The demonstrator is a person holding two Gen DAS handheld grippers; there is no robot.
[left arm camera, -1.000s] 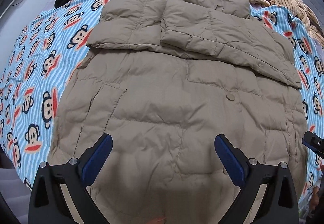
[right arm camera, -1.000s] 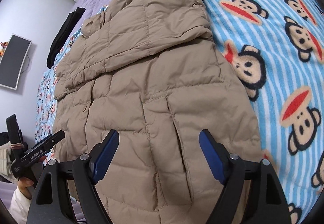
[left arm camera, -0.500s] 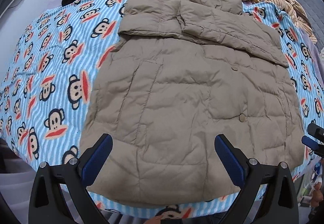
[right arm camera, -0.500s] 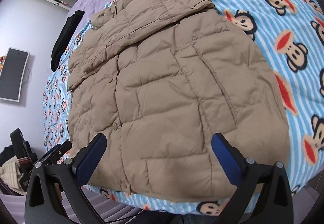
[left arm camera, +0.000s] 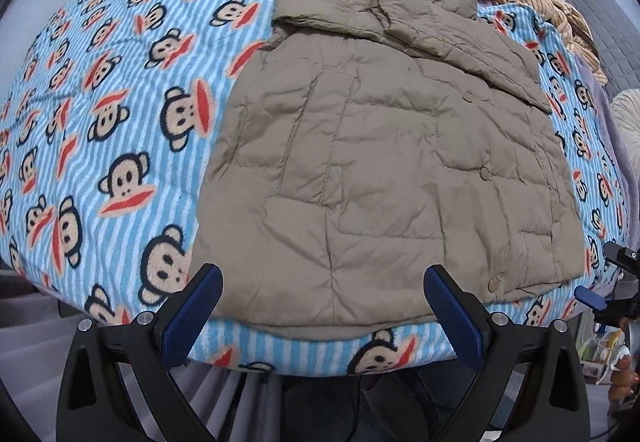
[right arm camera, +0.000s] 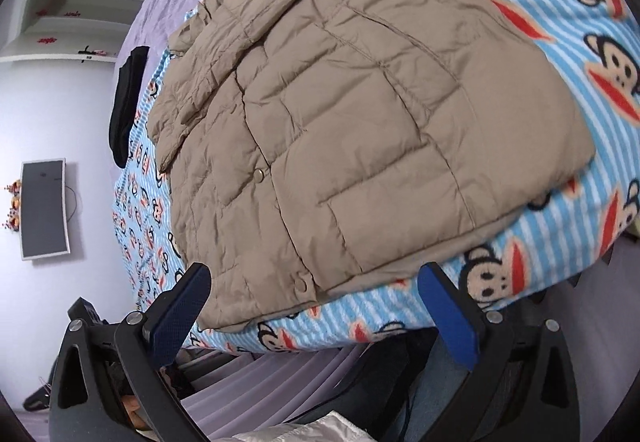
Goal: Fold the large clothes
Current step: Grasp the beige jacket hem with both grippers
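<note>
Above the bed's edge, you've pulled both grippers, left (left arm camera: 322, 306) and right (right arm camera: 314, 304), back off the jacket (left arm camera: 384, 178); fingers apart, empty, hem fold next.

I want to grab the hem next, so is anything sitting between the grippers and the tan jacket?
Nothing visible. The tan jacket lies bare on the monkey blanket, and both the left hand-held gripper and right hand-held gripper are open, with only blanket edge before the hem.
</note>
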